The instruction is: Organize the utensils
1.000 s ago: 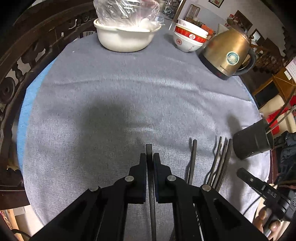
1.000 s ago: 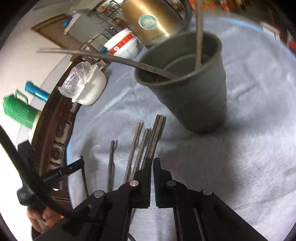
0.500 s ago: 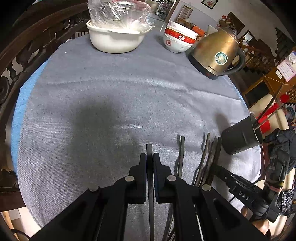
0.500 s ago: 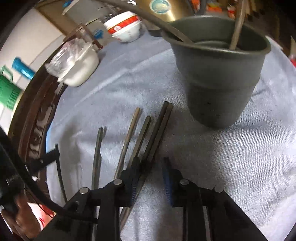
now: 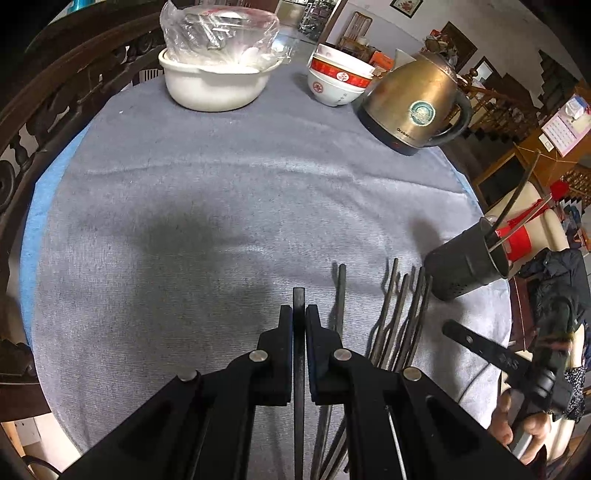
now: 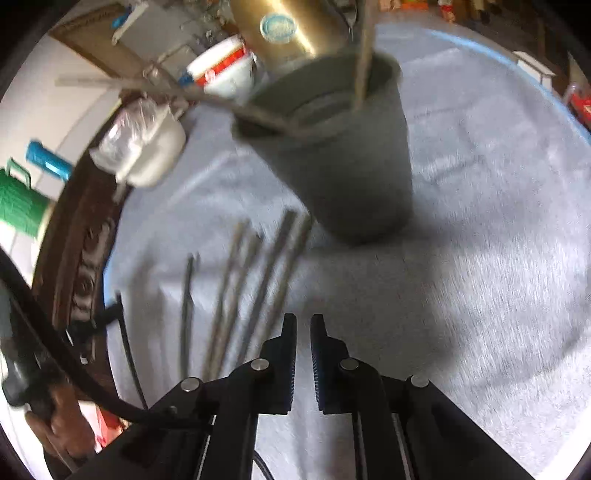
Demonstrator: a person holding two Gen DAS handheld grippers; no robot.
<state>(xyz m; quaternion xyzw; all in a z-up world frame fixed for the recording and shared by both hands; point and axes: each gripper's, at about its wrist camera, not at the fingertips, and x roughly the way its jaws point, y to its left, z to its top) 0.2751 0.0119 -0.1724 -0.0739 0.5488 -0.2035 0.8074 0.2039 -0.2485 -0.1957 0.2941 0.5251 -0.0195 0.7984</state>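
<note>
A grey cloth (image 5: 207, 192) covers the round table and fills most of both wrist views, with a strip of blue (image 5: 33, 206) showing at its edge to the left of the left gripper. Far ahead of the left gripper (image 5: 299, 314) stand a white pot (image 5: 214, 86) with a crinkled plastic bag (image 5: 218, 35) over its top, a stack of red-and-white bowls (image 5: 338, 81) to the right of that, and a brass-coloured kettle (image 5: 413, 105) further right. Ahead of the right gripper (image 6: 303, 325) and slightly to its right stands a dark grey cup (image 6: 351, 158), upright on the cloth, with two chopsticks already in it, one leaning out to the left over its rim (image 6: 155, 86) and one rising near vertical (image 6: 364, 51). The loose chopsticks (image 6: 258, 280) lie side by side on the cloth just left of the right gripper's fingers, their far ends reaching to the foot of the cup; in the left wrist view the same group (image 5: 399, 314) lies just right of the left gripper, between it and the cup. The left gripper is clamped on a single dark chopstick (image 5: 298, 306), which runs straight along the gap between the pads and pokes out a little past the fingertips. The right gripper's jaws are closing, a narrow gap between the pads and nothing in it; the picture is blurred, but the nearest chopstick passes left of the left finger, not between the two. A hand (image 6: 62, 424) grips the left tool's handle at the lower left of the right wrist view.
</note>
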